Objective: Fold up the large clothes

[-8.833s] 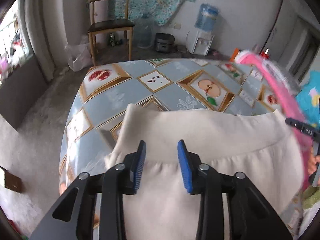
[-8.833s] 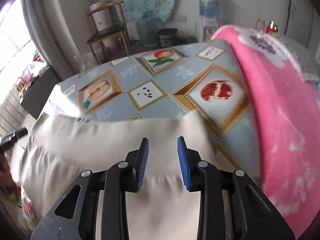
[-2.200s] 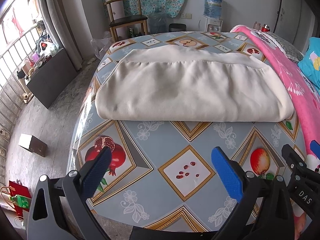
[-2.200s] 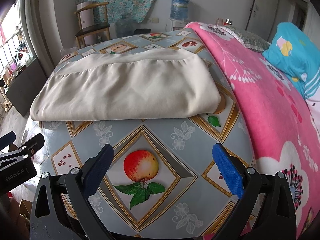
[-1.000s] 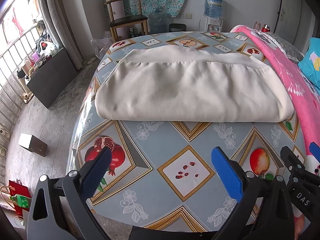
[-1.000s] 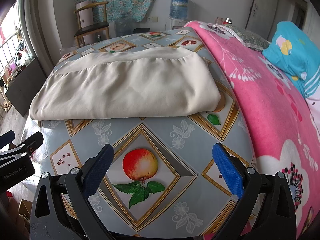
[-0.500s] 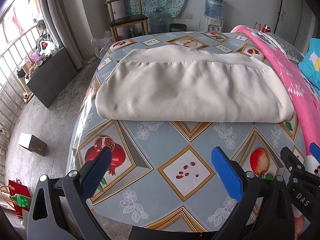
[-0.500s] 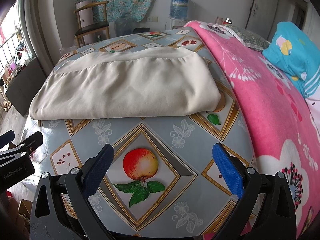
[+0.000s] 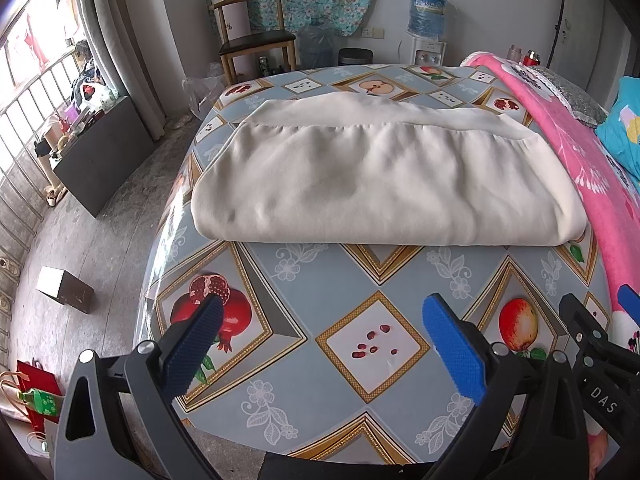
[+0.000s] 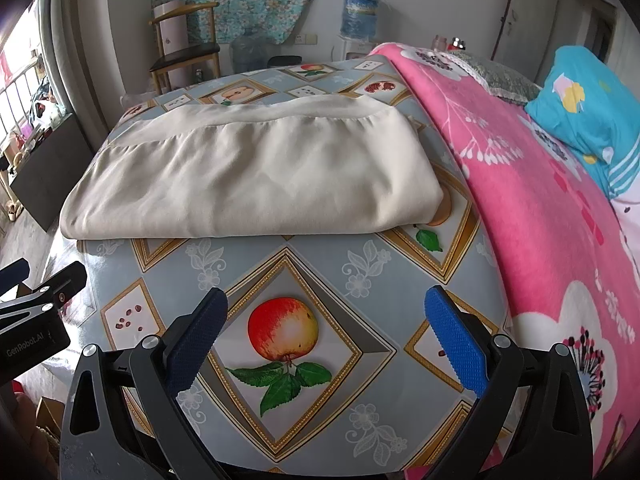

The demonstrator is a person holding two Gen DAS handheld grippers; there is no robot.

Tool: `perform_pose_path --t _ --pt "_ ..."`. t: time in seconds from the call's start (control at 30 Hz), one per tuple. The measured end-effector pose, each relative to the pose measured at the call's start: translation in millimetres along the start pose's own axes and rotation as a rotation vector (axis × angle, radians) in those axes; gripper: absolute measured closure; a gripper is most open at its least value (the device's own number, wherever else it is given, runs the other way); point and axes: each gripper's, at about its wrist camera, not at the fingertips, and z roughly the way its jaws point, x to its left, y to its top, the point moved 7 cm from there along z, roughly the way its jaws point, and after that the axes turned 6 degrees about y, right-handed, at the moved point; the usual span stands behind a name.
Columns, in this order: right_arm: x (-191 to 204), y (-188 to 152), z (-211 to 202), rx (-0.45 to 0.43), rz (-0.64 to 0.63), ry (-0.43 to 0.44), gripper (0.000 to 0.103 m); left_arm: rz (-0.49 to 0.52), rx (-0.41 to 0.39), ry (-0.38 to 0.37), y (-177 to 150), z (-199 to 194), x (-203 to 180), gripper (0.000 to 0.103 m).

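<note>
We see the fruit-patterned tablecloth (image 9: 340, 280) bare from its near edge up to the folded cream garment (image 9: 380, 184), with a pink blanket (image 10: 560, 208) along the right side and floor off the left edge. The left gripper (image 9: 320, 340) and right gripper (image 10: 326, 330) hover over the near cloth, jaws spread wide and empty, the garment well beyond their fingertips. Nothing has shifted over the last second.

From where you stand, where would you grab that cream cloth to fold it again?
Probably the two near corners of the cream cloth, one gripper each, coming in low from the near side. Its rounded fold edge faces us, thick enough to pinch, and both sets of jaws stand open.
</note>
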Motion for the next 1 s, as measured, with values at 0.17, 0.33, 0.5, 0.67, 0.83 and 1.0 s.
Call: perform_pose_path --t 0.17,0.33,0.5,0.67,0.83,1.0 --pt "-0.1 1.8 -0.4 -0.002 -0.007 0.002 0.007 0.000 -0.001 0.000 0.0 -0.4 0.0 0.005" --pt "-0.2 1.5 -0.8 -0.002 -0.006 0.002 0.007 0.000 0.000 -0.001 0.3 -0.3 0.1 0.005" --pt "-0.8 1.2 -1.1 -0.002 -0.005 0.001 0.007 0.001 0.000 -0.001 0.3 -0.4 0.1 0.005" --pt "-0.4 1.0 -0.8 -0.001 -0.006 0.001 0.007 0.001 0.001 -0.001 0.1 -0.3 0.1 0.005" --pt "0.4 2.6 -0.4 0.001 -0.011 0.003 0.007 -0.001 0.001 0.001 0.8 -0.9 0.0 0.005" --pt "0.2 2.3 0.0 0.002 -0.010 0.004 0.007 0.001 0.001 0.000 0.6 -0.9 0.5 0.005"
